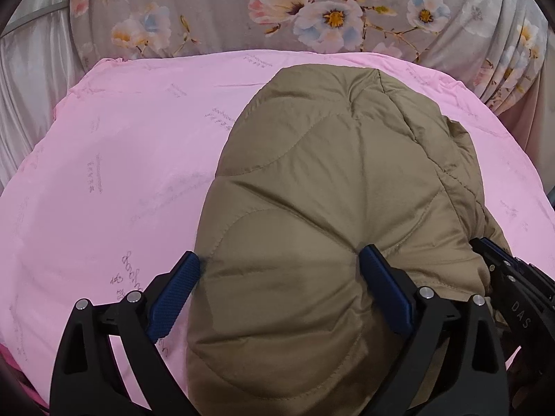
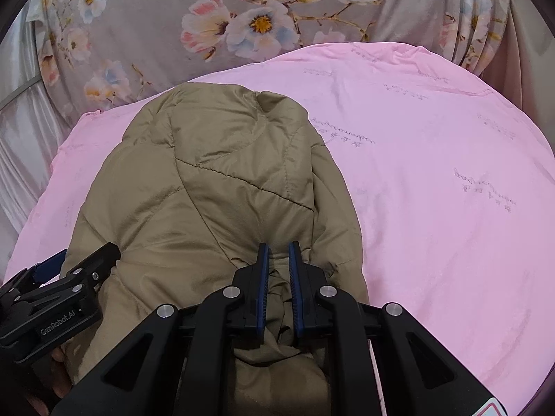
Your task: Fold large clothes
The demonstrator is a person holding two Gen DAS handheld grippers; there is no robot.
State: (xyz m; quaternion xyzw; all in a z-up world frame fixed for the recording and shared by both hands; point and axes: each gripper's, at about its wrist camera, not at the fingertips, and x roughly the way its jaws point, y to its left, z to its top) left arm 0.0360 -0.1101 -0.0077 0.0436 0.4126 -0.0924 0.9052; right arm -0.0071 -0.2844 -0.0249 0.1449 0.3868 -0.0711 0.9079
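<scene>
Pink bedspread (image 1: 114, 173) printed with faint script, spread flat – backed by grey flowered fabric (image 2: 194, 10), pale satin curtain (image 1: 31, 69) seen at left.

1. A quilted khaki jacket (image 1: 329, 180) lies folded on a pink bed sheet (image 1: 121, 180).
2. The left gripper (image 1: 281, 267) stands wide open over the jacket's near part — its right pad touches the fabric, its left pad sits at the jacket's edge.
3. Behind the bed hangs a floral curtain (image 1: 312, 10); the right gripper (image 1: 513, 277) shows at the right edge.
</scene>
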